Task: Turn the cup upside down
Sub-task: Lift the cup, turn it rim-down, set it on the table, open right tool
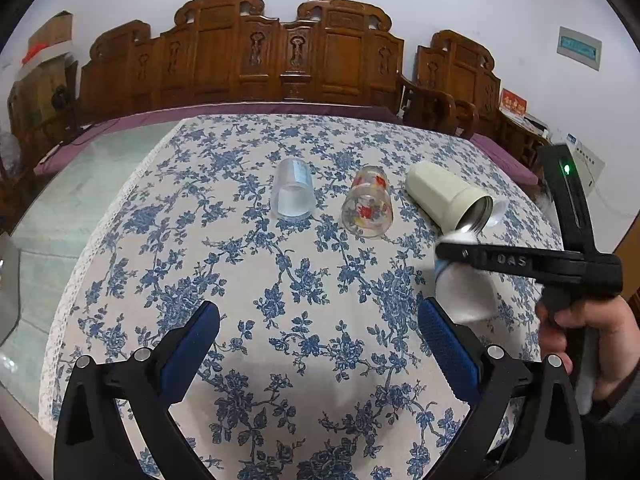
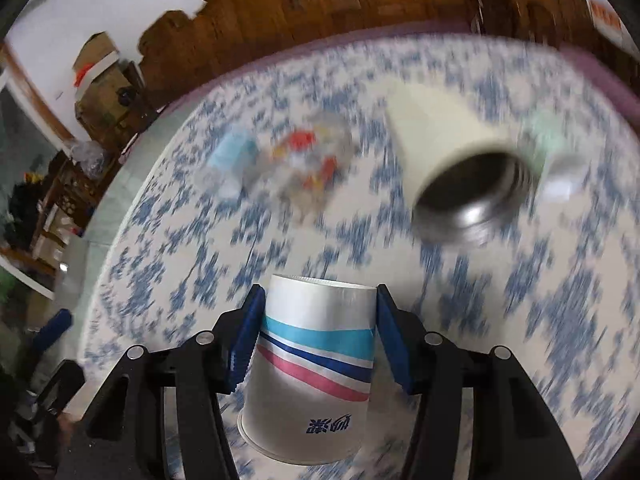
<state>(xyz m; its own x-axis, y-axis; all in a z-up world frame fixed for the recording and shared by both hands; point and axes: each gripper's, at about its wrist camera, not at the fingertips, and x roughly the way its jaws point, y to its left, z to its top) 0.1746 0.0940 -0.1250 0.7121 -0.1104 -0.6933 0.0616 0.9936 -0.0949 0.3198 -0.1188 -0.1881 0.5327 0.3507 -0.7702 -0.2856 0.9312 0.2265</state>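
Gripping one paper cup [image 2: 316, 364], right claw [image 2: 316, 336]; left claw [image 1: 318, 340] gapes; three cups lie tipped.

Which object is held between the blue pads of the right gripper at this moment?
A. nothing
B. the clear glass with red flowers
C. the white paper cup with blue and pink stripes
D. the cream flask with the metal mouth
C: in the right wrist view, the right gripper has its blue pads against both sides of the white paper cup with blue and pink stripes.
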